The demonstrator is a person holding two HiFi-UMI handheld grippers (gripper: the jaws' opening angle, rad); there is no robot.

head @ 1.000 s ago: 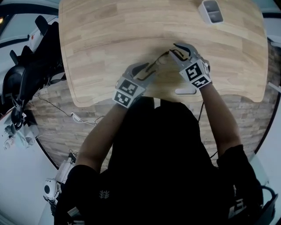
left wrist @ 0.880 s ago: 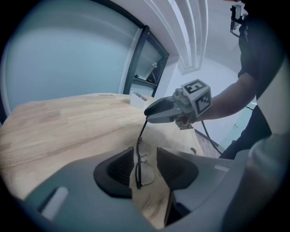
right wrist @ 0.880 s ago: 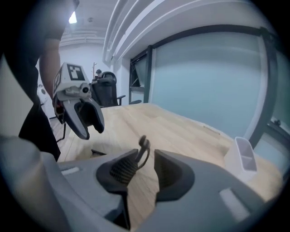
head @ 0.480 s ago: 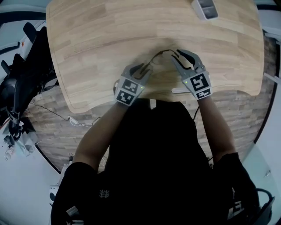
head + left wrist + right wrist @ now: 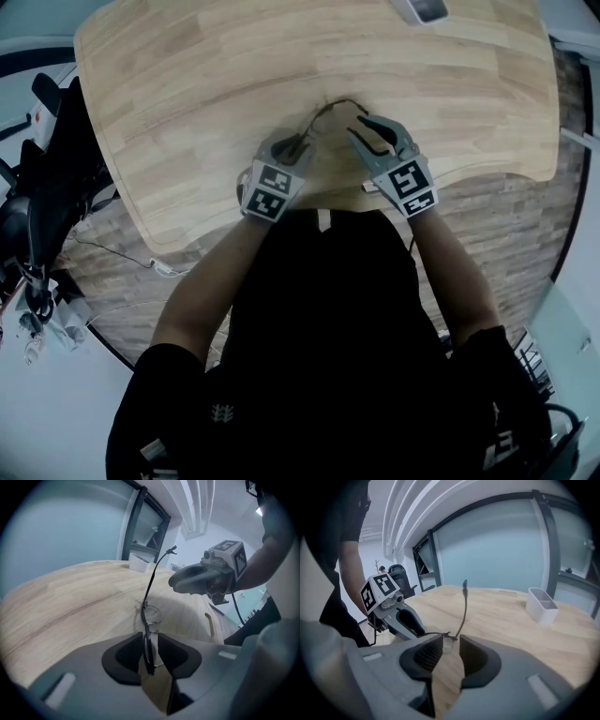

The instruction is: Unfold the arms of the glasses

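Thin black wire glasses (image 5: 328, 105) hang just above the wooden table (image 5: 187, 94) near its front edge, between my two grippers. In the right gripper view the lens end (image 5: 446, 639) sits between the pads of my right gripper (image 5: 451, 651), which is shut on it, and one arm (image 5: 464, 604) sticks up. My left gripper (image 5: 149, 651) has just been closing. The frame bar (image 5: 147, 639) lies between its jaws against the left pad, with a slit of light on the right. In the head view the left gripper (image 5: 302, 142) and the right gripper (image 5: 361, 127) face each other.
A white bin (image 5: 422, 9) stands at the table's far edge, also visible as a white bin (image 5: 541, 605) in the right gripper view. Office chairs and cables (image 5: 47, 187) crowd the floor at the left. The person's body fills the lower head view.
My left gripper has sunk toward the table and its jaws have narrowed round the glasses' frame. My right gripper has rolled and shifted left with the glasses.
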